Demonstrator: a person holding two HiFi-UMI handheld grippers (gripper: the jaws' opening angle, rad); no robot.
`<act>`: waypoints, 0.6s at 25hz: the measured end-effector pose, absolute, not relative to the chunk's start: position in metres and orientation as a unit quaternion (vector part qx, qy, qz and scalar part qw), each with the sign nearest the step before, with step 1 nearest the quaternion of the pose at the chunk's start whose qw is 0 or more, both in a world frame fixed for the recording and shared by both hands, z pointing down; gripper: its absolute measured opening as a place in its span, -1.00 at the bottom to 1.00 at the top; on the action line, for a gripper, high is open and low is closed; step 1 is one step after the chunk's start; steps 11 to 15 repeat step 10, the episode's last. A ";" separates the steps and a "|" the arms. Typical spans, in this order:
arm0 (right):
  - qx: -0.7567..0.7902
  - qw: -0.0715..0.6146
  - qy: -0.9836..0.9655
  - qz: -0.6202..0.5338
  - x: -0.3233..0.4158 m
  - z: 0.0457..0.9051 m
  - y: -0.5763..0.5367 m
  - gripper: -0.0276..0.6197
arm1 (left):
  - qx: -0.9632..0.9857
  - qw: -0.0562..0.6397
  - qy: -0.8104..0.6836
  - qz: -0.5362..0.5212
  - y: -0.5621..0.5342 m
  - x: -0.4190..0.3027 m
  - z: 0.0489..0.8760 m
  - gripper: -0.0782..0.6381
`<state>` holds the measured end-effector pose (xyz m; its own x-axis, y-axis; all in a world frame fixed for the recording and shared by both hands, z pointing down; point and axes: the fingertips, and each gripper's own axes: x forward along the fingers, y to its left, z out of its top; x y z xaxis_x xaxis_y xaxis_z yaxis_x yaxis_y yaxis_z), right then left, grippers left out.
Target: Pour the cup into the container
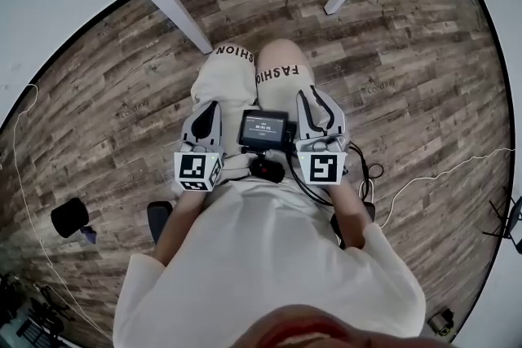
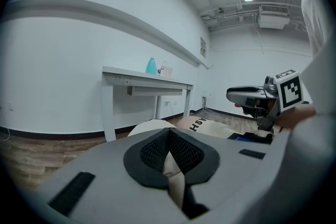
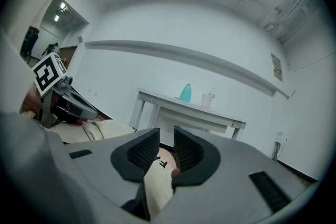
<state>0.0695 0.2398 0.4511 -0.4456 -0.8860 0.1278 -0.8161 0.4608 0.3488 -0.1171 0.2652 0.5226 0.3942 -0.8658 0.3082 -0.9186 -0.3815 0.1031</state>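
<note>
Both claws idle and shut on the person's lap, cup far off on the table

Nearest, the left gripper (image 1: pixel 205 116) and right gripper (image 1: pixel 320 112) rest side by side on the person's thighs, pointing forward, with a small screen (image 1: pixel 263 127) between them. In its own view the left gripper's dark pads meet at the tips with nothing held. The right gripper's pads stand drawn together too, also empty, with only the pale shorts (image 1: pixel 224 81) seen behind them. Past the knees lies the wooden floor (image 1: pixel 408 53), then the white table (image 3: pixel 173 107) against the wall. On its top, well apart from both grippers, the pale cup (image 3: pixel 208 99) stands upright just beside a teal bottle (image 3: pixel 185 93)
</note>
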 end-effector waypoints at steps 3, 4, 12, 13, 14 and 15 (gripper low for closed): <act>0.508 0.151 -0.841 -0.111 0.071 0.453 0.240 -0.64 | 0.825 0.129 -0.541 0.101 0.267 -0.117 0.521 -0.75; 0.507 0.151 -0.841 -0.113 0.071 0.453 0.240 -0.64 | 0.825 0.129 -0.541 0.100 0.267 -0.117 0.521 -0.75; 0.502 0.156 -0.842 -0.121 0.072 0.450 0.244 -0.64 | 0.825 0.136 -0.540 0.099 0.272 -0.113 0.521 -0.75; 0.502 0.156 -0.842 -0.121 0.072 0.450 0.244 -0.64 | 0.825 0.136 -0.540 0.099 0.272 -0.113 0.521 -0.75; 0.502 0.156 -0.842 -0.121 0.072 0.450 0.244 -0.64 | 0.825 0.136 -0.540 0.099 0.272 -0.113 0.521 -0.75; 0.502 0.156 -0.842 -0.121 0.072 0.450 0.244 -0.64 | 0.825 0.136 -0.540 0.099 0.272 -0.113 0.521 -0.75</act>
